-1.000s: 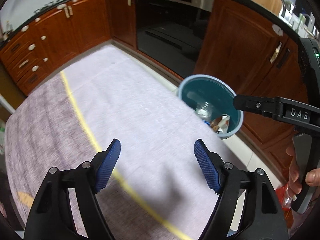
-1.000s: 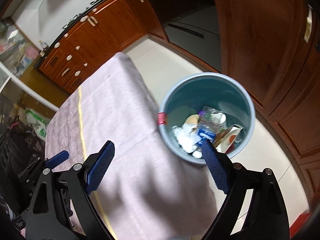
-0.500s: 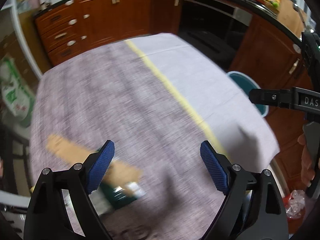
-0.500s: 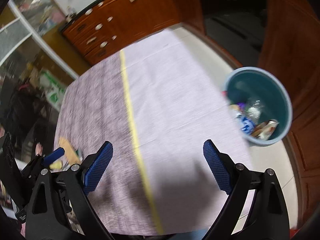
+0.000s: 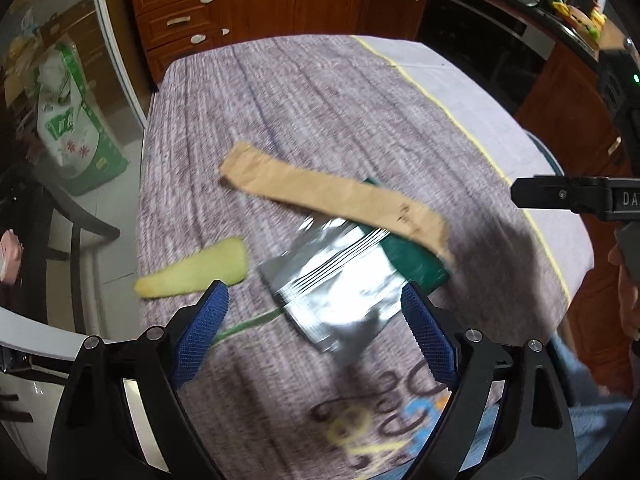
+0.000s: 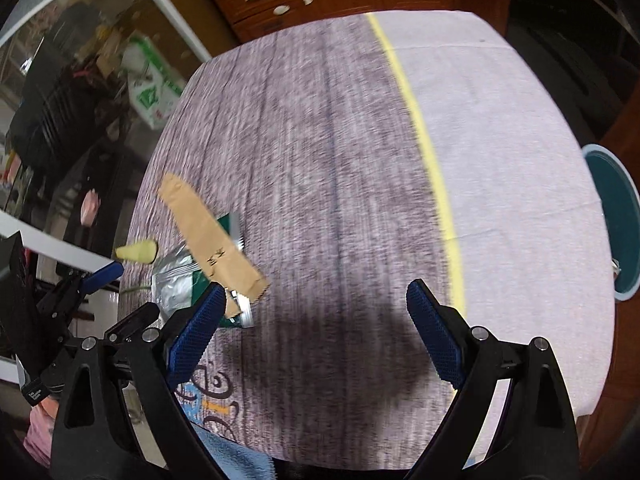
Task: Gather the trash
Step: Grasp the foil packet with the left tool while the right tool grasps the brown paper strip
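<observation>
Left wrist view: left tongs (image 5: pixel 310 330) wide open, empty, hovering over foil wrapper (image 5: pixel 338 286) at 12 o'clock on surface (image 5: pixel 320 92). Right tongs (image 6: pixel 314 330) open, empty. Reach step; next, close on wrapper (bin (image 6: pixel 618 220) at 3 o'clock).

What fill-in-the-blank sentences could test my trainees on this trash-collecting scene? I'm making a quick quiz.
1. The brown paper strip lies partly on top of the dark ____ packet.
2. Both the left gripper and the right gripper have their jaws ____.
3. In the left wrist view, the silver foil pouch lies between the blue pads of the ____ gripper.
4. The stripe running across the tablecloth is ____.

Missing words: green; open; left; yellow
</observation>
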{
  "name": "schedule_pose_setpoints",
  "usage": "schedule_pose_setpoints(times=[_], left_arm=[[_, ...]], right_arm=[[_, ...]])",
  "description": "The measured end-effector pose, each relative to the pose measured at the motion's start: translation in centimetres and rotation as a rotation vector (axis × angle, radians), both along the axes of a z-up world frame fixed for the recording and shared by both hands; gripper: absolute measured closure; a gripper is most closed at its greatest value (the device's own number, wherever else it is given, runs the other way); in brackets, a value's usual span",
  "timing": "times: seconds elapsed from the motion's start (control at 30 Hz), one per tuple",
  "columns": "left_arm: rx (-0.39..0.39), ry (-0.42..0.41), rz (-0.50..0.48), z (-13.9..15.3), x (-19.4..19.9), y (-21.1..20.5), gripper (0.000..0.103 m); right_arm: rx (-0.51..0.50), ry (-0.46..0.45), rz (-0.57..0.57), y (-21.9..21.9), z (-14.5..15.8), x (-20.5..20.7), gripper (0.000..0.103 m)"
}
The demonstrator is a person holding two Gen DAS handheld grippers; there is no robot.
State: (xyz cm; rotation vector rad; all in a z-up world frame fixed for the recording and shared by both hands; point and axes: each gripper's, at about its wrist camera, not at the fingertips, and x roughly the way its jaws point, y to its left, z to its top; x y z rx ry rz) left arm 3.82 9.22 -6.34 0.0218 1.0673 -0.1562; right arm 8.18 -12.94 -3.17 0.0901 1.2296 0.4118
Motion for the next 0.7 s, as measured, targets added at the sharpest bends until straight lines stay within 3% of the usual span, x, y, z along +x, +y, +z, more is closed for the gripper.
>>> schedule_pose_setpoints(times=[0.37,0.5,0.7], left_arm=[[-0.056,0.038,0.062,-1.9,-0.5,4.2,0.014],[-0.087,0.05,0.077,-2.3,-0.3,5.1,0.014],[-0.102,0.055,0.025,-2.3,-0.7,4.1,0.014]], right_arm=[[-0.118,0.029,0.242,8.4,-2.1,-0.6,0.015],[-0.153,0.018,0.277,10.2,-2.5,-0.2,0.015],[-0.159,-0.013,0.27,11.6,-3.4,1.5,0.015]])
